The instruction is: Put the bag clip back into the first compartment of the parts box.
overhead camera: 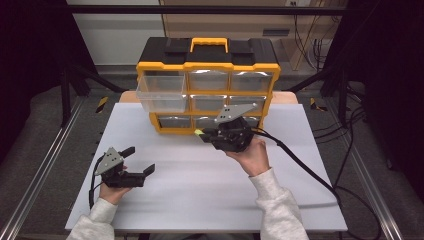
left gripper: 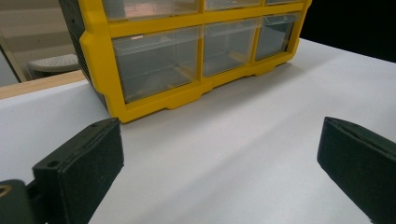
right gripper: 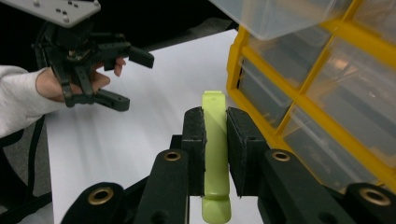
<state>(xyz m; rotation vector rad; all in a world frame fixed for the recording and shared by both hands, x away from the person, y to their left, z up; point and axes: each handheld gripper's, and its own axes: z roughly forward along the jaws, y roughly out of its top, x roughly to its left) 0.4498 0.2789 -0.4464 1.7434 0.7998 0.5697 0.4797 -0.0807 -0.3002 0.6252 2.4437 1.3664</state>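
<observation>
The right tool (right gripper: 215, 128) is clenched on a slim light-green strip (right gripper: 215, 140), perhaps a plastic clip, though the high view shows too little of it to be sure. The strip stands lengthwise between the two black pads, its rounded tip poking out beyond them and its other end running back toward the camera. In the high view the right tool (overhead camera: 206, 135) is held above the white table (overhead camera: 200, 200), just in front of the bottom row of a yellow-framed drawer cabinet (overhead camera: 207, 65), with the green tip (overhead camera: 199, 133) pointing left. The cabinet stands at the far middle of the table, with a black top and yellow handle. Its top-left clear drawer (overhead camera: 161, 92) is pulled well out of the frame toward the near side; the others sit closed. At the near left, the left tool (overhead camera: 140, 161) rests low by the table with its jaws spread wide and nothing between them, well apart from the cabinet.
</observation>
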